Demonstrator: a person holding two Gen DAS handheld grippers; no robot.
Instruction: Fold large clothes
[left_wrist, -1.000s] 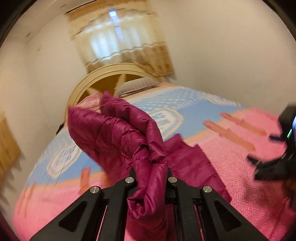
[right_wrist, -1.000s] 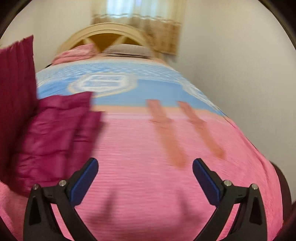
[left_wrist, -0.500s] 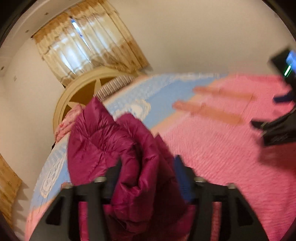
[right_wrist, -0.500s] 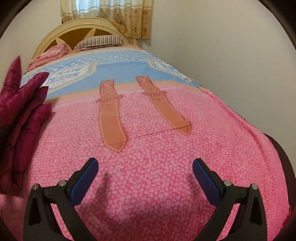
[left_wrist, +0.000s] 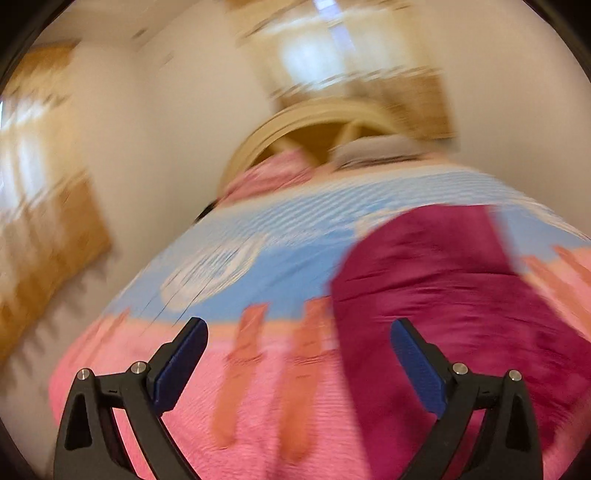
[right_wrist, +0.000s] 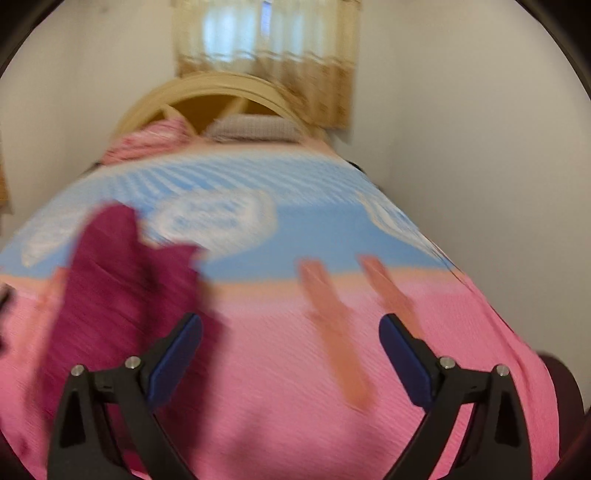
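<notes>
Our left gripper (left_wrist: 299, 354) has just been opening and our right gripper (right_wrist: 291, 350) closing slightly; both are wide and empty. The jacket (left_wrist: 461, 295) looks puffy, light and slippery, so we'd pinch a hem.

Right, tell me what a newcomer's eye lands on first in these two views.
The magenta puffer jacket grabs the eye first, lying in a heap on the pink end of the bedspread, to the right in the left wrist view and to the left in the right wrist view. Next come the left tongs, whose jaws have just been opening and now stand wide with nothing between them. The right tongs gape empty over bare pink cover.
</notes>
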